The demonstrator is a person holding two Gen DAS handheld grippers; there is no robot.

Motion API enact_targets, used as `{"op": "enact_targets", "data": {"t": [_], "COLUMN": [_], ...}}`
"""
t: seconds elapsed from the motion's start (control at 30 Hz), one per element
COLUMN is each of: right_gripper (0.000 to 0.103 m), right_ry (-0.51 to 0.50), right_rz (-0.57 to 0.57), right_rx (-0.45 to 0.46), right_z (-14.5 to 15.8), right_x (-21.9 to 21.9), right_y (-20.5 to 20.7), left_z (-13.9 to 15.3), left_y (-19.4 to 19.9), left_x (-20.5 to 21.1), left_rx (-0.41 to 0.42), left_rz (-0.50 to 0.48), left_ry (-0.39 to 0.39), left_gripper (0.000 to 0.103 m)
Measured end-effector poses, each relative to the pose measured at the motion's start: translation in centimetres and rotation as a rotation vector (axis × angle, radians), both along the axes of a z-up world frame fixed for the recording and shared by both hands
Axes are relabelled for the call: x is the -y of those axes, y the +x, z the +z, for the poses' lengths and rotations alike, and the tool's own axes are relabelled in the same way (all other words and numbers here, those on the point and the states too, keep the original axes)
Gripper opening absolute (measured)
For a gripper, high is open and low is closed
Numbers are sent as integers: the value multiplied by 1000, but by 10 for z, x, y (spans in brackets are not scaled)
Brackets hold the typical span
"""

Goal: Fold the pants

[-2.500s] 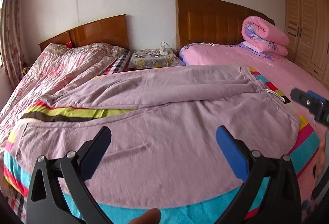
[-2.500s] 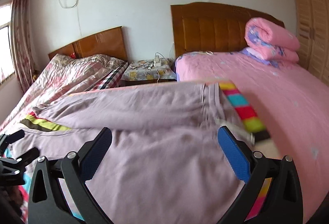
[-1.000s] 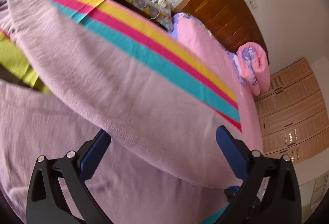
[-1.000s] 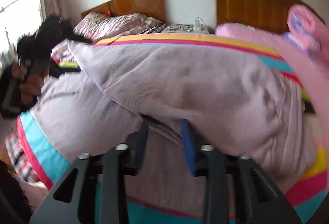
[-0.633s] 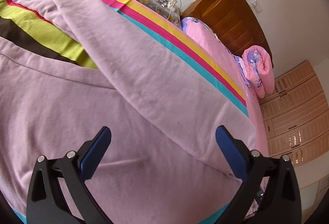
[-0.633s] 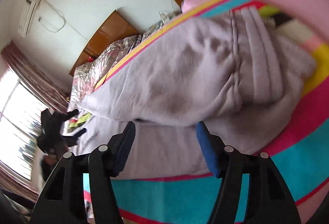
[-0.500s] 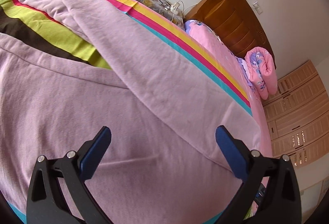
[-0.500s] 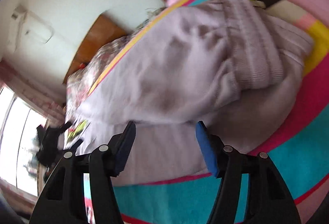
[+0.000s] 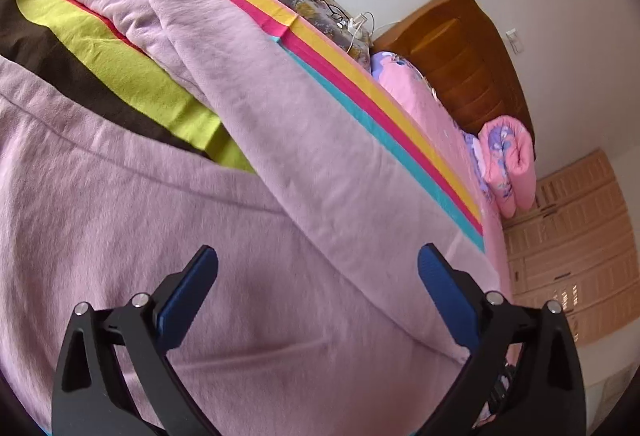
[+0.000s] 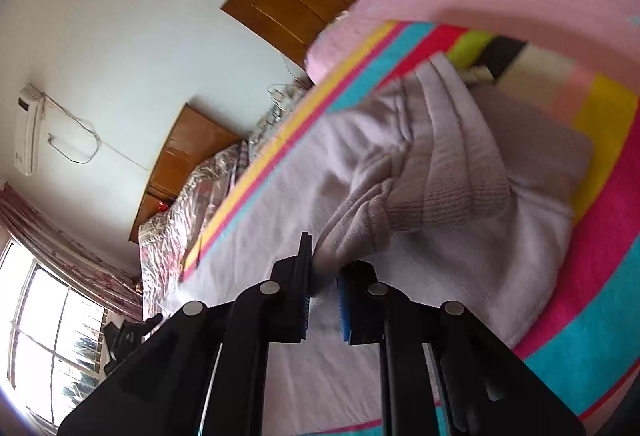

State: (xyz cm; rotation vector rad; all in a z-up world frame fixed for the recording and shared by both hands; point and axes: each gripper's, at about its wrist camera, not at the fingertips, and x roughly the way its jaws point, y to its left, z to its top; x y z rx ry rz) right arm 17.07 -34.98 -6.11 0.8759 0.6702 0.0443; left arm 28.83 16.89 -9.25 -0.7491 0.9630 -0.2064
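Striped blanket (image 9: 132,83) beneath pants (image 9: 248,244)

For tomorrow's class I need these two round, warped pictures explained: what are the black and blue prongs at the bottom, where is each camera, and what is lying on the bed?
No robot here: a person holds a hand-held gripper in each hand, each with a wide-angle camera looking along its two blue-padded fingers. In the left picture, the left hand-held gripper is open above the soft lilac pants, gripping nothing. In the right picture, the right hand-held gripper has just closed and pinches a fold of the pants near the ribbed waistband. The pants lie on a brightly striped blanket on the bed.
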Motion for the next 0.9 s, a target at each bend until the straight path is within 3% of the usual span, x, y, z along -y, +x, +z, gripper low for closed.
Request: {"op": "enact_targets", "data": {"t": [0.1, 0.17, 0.3, 0.33, 0.37, 0.4, 0.43, 0.47, 0.63, 0.77, 0.83, 0.9], "right_gripper": [13, 13, 13, 13, 13, 13, 13, 13, 12, 13, 13, 13], "right_ry": [-3, -10, -29, -31, -34, -40, -55, -68, -110, -218, -250, -264], "right_rz": [2, 8, 18, 19, 21, 29, 43, 56, 139, 208, 234, 238], "right_rx": [33, 55, 74, 72, 69, 66, 65, 65, 96, 215, 217, 133], "right_z": [12, 18, 24, 23, 22, 24, 28, 34, 79, 111, 93, 54], "right_x": [2, 3, -2, -1, -1, -1, 1, 3, 31, 41, 46, 51], "right_y": [9, 11, 18, 16, 19, 22, 32, 40, 107, 85, 47, 13], "left_z": [0, -3, -10, -12, -13, -14, -15, -13, 35, 99, 123, 126], "left_y": [20, 36, 65, 72, 79, 84, 89, 91, 101, 72, 31, -26], "left_x": [-7, -11, -22, -25, -28, -29, -30, -33, -29, -14, -5, 6], "left_rx": [-27, -48, -103, -107, -102, -98, -103, -112, -15, 148, 240, 309], "left_rz": [24, 35, 78, 86, 85, 81, 83, 94, 70, 21, -10, -46], "left_ry": [-13, -36, -40, -46, -59, -62, -49, -34, 17, 61, 136, 209], "left_gripper": [94, 85, 82, 74, 55, 43, 15, 7, 6, 6, 7, 9]}}
